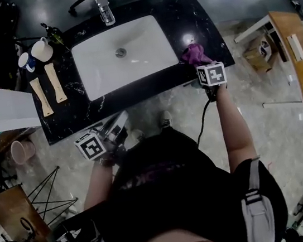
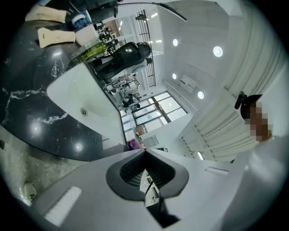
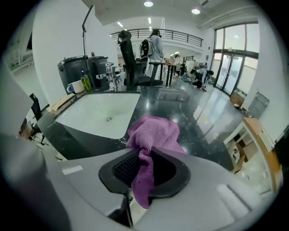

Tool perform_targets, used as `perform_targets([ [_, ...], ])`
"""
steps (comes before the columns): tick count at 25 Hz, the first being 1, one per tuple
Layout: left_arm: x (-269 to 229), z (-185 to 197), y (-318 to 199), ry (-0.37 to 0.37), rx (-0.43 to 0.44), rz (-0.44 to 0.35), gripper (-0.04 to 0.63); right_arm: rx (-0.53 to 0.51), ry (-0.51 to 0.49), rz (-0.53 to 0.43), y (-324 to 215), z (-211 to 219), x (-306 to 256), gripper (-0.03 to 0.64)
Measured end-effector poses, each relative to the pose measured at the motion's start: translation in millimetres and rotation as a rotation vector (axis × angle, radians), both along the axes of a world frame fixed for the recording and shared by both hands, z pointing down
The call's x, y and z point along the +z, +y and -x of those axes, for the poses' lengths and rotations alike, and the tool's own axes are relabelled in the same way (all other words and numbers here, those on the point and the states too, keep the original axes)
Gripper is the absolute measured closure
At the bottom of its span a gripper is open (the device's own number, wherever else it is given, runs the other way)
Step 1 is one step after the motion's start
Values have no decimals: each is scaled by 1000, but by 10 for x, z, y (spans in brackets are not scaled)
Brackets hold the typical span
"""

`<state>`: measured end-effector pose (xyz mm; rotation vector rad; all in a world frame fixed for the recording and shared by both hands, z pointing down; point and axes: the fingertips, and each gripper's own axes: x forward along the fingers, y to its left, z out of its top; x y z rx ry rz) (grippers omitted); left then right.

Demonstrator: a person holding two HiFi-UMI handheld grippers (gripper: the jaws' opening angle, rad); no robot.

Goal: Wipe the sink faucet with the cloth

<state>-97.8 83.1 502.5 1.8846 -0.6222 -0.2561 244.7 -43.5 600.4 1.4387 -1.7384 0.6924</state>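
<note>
**Purple cloth pinched by the sink**

The left gripper [image 2: 144, 151] is near the person, off the desk [image 1: 192, 15]. Its jaws are shut tight with nothing in them. The right gripper [image 3: 143, 152] has its jaws squeezed on the purple cloth [image 3: 153, 133], which sits on the desk, right of the sink [image 1: 132, 64]. The faucet [image 1: 104, 9] stands at the sink's far side.

A black marble counter [image 1: 192, 15] with a white sink [image 1: 142, 57] and faucet [image 1: 104, 9] stands free on the polished floor [image 1: 275, 116] of what looks like an open-plan office or lab hall. Around it are an office chair [image 3: 131, 58], a wooden desk [image 1: 293, 51] and a cardboard box [image 1: 260, 53]. The right gripper view shows a high white room with ceiling spotlights [image 3: 148, 4], a railed mezzanine [image 3: 176, 34], tall glass doors [image 3: 235, 49] and people [image 3: 156, 45] in the background.
</note>
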Motion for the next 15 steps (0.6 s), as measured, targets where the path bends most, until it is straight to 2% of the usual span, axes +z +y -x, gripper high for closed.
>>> perform_targets([
  [2,4,48,19,5,4,1,595,4,-18,-66,9,56,-187,543],
  [4,12,94,20,24,2,-4,595,2,-88,-159,-20,194,-462,545],
  [9,0,164,35,36,10,-28,595,-56,-401,-389,-216,803,-1319,545],
  [12,-11,241,18,35,-9,-41,595,-158,-501,-450,-359,1210,-1710,544],
  [15,-61,323,0,31,-55,-45,595,-273,-519,-467,-580,1553,-1937,543],
])
